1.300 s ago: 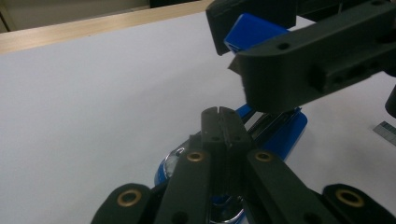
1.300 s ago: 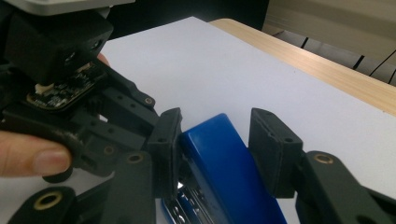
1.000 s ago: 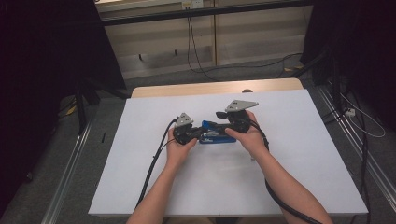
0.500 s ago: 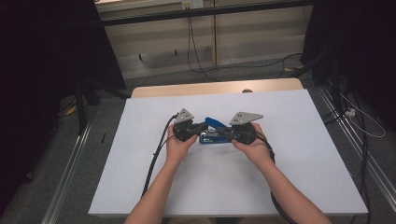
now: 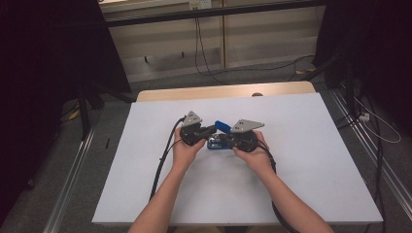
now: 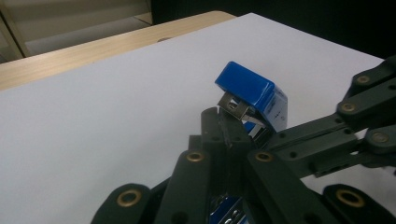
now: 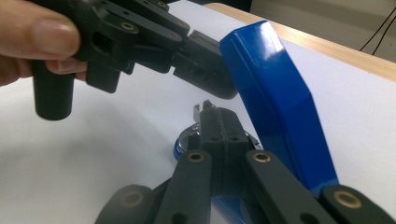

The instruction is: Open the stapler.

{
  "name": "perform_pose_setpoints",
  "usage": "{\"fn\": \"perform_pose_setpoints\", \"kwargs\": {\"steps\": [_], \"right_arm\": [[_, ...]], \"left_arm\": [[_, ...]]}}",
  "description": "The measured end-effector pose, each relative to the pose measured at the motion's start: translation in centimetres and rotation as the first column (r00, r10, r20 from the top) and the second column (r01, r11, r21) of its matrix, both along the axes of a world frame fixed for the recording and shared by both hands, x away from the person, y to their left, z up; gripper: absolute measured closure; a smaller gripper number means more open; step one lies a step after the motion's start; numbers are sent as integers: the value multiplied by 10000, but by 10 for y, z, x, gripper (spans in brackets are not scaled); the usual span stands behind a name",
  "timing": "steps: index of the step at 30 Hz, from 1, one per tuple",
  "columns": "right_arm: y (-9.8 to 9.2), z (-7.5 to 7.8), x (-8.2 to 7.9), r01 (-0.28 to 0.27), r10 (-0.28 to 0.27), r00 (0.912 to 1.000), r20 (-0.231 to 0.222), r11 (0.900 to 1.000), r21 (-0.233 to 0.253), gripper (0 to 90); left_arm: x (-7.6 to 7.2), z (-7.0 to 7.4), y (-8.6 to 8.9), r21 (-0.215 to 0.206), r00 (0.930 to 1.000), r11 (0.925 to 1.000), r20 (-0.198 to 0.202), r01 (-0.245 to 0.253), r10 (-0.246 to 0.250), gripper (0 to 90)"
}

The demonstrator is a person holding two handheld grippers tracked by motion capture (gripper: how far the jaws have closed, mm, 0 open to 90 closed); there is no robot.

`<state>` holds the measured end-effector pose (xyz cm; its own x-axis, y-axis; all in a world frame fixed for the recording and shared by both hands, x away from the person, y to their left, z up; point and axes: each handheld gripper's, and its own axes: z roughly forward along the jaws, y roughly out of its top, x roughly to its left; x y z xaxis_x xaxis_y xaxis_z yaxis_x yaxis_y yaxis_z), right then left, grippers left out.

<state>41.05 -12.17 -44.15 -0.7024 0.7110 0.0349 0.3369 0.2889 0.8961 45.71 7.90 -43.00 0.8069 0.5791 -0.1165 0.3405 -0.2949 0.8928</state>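
A blue stapler (image 5: pixel 219 136) lies mid-table on the white sheet (image 5: pixel 311 174), its blue cover (image 5: pixel 224 125) swung up and tilted. In the left gripper view, my left gripper (image 6: pixel 224 133) is shut, pinching the metal part under the raised cover (image 6: pixel 250 91). The right gripper (image 6: pixel 355 116) comes in from the right there. In the right gripper view, my right gripper (image 7: pixel 217 122) is shut on the stapler's metal rail above the base. The blue cover (image 7: pixel 275 102) rises beside it, and the left gripper (image 7: pixel 205 70), held by a hand (image 7: pixel 37 37), presses against it.
A wooden table edge (image 5: pixel 218 91) borders the white sheet at the back. Gripper cables (image 5: pixel 163 160) trail toward the near edge. Floor cables (image 5: pixel 214 68) and metal rails (image 5: pixel 73 179) lie beyond the table.
The right gripper dropped from above the stapler to its right end. The blue cover has swung up from flat to open, and both hands now sit level with each other.
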Motion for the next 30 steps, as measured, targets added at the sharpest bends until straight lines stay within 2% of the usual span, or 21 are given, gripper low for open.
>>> {"fn": "perform_pose_setpoints", "kwargs": {"steps": [3, 5, 8, 14, 19, 27, 30], "right_arm": [[3, -2, 2, 46, -45, 10000, -16, 10000, 89, 900], [6, -3, 2, 76, -75, 9999, 108, 9998, -163, 900], [8, -7, 4, 259, -254, 9995, 210, 9994, -247, 900], [11, -12, 7, 872, -874, 9961, 135, 9960, 182, 900], [14, -17, 8, 1279, -1291, 9911, 335, 9912, 343, 900], [16, -17, 9, 1408, -1417, 9892, 378, 9897, 264, 900], [14, -17, 10, 1481, -1497, 9880, 370, 9881, 408, 900]], "left_arm": [[0, 1, -1, 19, 10000, 10000, 17, -43, 43, 900], [-1, 1, -1, 40, 10000, 10000, 63, -64, 64, 898], [-1, 1, -2, 99, 9999, 9999, 111, -78, 77, 898], [-1, 2, -2, 84, 9999, 9999, 116, -101, 100, 891], [-1, 3, -2, 70, 9998, 9999, 156, -115, 114, 884], [1, 4, 2, 30, 9997, 9997, 125, -229, 229, 845], [2, 5, 5, 12, 9996, 9996, 96, -281, 281, 835]]}}
